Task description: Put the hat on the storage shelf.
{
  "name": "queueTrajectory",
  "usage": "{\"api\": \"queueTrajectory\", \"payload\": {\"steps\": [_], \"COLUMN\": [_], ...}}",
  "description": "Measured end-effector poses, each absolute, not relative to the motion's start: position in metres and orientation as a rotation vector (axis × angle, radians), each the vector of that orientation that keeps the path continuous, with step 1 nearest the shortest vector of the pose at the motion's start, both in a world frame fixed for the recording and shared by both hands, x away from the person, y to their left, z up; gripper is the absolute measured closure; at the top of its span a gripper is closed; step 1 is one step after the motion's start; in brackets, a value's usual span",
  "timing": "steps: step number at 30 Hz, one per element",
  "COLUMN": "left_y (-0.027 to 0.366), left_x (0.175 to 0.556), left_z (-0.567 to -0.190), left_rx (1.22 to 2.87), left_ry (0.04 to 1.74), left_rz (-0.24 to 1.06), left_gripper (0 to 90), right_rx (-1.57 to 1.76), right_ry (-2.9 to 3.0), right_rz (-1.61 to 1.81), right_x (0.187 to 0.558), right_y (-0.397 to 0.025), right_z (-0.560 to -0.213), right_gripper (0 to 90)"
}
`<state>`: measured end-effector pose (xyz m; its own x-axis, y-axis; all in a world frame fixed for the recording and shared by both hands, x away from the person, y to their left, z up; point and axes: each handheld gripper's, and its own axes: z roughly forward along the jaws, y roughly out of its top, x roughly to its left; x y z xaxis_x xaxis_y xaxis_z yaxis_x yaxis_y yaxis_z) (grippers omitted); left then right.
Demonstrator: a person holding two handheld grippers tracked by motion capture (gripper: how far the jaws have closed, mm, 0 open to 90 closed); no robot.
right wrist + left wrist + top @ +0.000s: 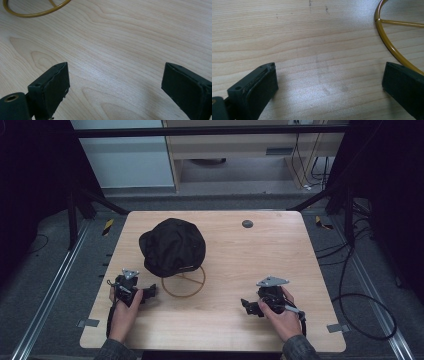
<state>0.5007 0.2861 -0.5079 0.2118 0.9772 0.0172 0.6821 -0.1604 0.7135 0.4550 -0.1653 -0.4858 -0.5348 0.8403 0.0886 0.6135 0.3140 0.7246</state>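
A black cap (172,246) sits toward the tabletop's (260,255) far-left corner, hiding much of a yellow ring stand (187,287). Near the front edge, the left gripper (148,292) and right gripper (246,306) rest wide-jawed, holding nothing.

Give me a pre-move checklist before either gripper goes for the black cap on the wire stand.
1. Left gripper open with nothing between its jaws: ok.
2. Right gripper open with nothing between its jaws: ok.
3. Black fabric cap sitting on the yellow round wire stand: ok, it drapes over the stand's upper part.
4. Bare light wooden table between each gripper and the cap: ok.
5. Stand's ring base flat on the table: ok in the left gripper view; far side hidden by the cap.
6. Small dark round disc away from the cap: ok.
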Motion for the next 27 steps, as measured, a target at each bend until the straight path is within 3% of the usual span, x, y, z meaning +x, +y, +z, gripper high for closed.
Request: {"api": "queueTrajectory", "payload": {"steps": [27], "left_y": [0.292], "left_x": [0.505], "left_z": [-0.508], "left_rx": [1.882], "left_ry": [1.582], "left_rz": [0.682], "left_gripper": [0.0], "right_rx": [1.254], "right_ry": [2.242], "right_rz": [0.964], "right_x": [0.457], "right_y": [-0.141], "right_z": [-0.512], "right_gripper": [3.9]}}
